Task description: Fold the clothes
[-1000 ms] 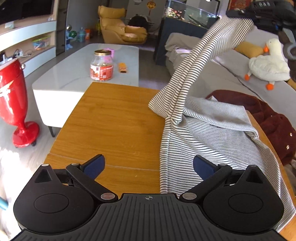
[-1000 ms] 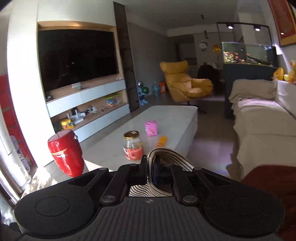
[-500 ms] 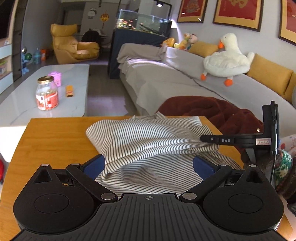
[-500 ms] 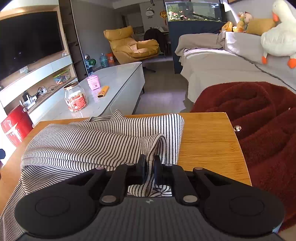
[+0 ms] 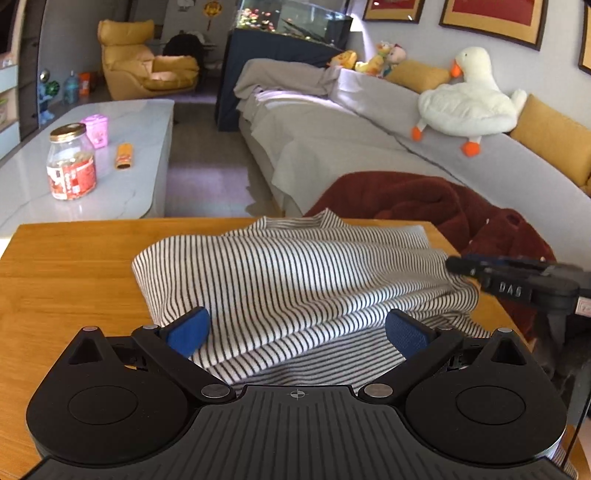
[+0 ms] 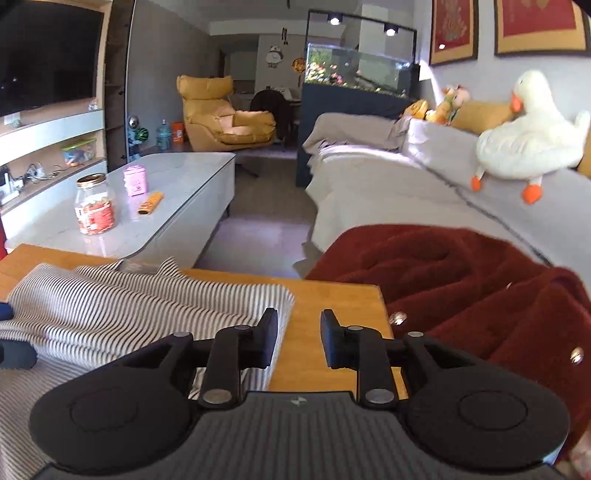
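Home living room: grey sofa (image 5: 369, 147) with plush goose (image 5: 469, 107), yellow armchair (image 6: 225, 114), fish tank (image 6: 354, 70), television (image 6: 44, 55), framed pictures (image 6: 539, 26).

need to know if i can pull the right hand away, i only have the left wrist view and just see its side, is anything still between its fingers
Observer: No. In the right wrist view the right gripper has only bare wooden table in its gap, and its jaws are opening.
Operator: so where did the cloth end up
Observer: The striped shirt lies just left of that gripper's left finger, its folded edge beside the finger.
Operator: anything close on its other side
Observer: Yes, a dark red fleece garment with metal snaps hangs at the table's right edge, near the right finger.
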`<state>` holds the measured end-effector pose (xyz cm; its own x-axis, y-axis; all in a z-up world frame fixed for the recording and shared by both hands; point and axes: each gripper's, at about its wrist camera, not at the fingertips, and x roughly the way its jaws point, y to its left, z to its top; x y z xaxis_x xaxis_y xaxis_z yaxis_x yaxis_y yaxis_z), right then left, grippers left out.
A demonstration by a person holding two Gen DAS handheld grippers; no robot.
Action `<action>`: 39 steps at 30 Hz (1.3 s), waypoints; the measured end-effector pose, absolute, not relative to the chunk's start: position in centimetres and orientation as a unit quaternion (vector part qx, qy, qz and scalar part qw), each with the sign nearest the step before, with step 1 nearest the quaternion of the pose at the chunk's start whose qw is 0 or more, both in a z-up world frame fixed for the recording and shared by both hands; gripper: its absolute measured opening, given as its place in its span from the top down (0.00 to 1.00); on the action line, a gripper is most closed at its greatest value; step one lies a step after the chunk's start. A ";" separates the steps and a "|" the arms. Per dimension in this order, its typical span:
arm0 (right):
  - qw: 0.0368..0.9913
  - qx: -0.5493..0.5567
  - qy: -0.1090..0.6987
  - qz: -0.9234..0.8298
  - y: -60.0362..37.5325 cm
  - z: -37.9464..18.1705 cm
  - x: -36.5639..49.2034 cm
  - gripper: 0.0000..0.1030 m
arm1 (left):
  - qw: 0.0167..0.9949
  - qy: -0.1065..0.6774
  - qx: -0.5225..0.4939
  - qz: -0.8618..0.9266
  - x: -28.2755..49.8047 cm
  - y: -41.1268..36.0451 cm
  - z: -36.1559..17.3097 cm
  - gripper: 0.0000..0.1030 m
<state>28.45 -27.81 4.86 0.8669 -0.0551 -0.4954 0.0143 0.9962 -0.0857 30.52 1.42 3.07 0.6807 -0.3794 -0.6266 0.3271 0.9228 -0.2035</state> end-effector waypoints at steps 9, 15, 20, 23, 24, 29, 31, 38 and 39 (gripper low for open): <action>0.934 0.151 0.275 0.174 -28.6 6.1 29.1 0.41 | 0.924 0.326 -0.054 -0.194 29.9 2.2 4.6 0.00; 0.931 0.105 0.309 0.165 -27.3 0.6 29.5 0.39 | 0.931 0.312 -0.052 -0.181 29.9 2.2 4.3 0.00; 0.932 0.088 0.308 0.168 -26.6 0.7 29.2 0.37 | 0.936 0.309 -0.029 -0.166 29.4 2.0 2.3 0.00; 0.933 0.080 0.308 0.170 -26.2 0.9 29.2 0.36 | 0.936 0.315 -0.019 -0.156 28.7 2.0 1.8 0.00; 0.933 0.075 0.309 0.171 -26.2 1.0 29.1 0.36 | 0.938 0.310 -0.020 -0.152 28.3 2.2 1.7 0.00; 0.938 0.021 0.307 0.158 -25.9 1.4 28.0 0.36 | 0.942 0.300 0.000 -0.149 25.8 1.7 1.5 0.00; 0.939 -0.001 0.308 0.152 -25.8 1.5 27.5 0.36 | 0.941 0.301 0.001 -0.153 24.7 1.3 1.6 0.00; 0.953 -0.006 0.287 0.094 -26.6 4.2 28.0 0.36 | 0.945 0.293 0.006 -0.142 22.1 0.7 1.5 0.00; 0.950 0.012 0.298 0.090 -27.2 4.2 28.5 0.36 | 0.946 0.292 0.003 -0.139 22.0 0.8 1.5 0.00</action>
<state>28.50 -27.24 4.17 0.8061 0.1788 -0.5641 -0.1640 0.9834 0.0774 22.03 0.78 1.49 0.7901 -0.2624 -0.5541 0.2654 0.9611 -0.0766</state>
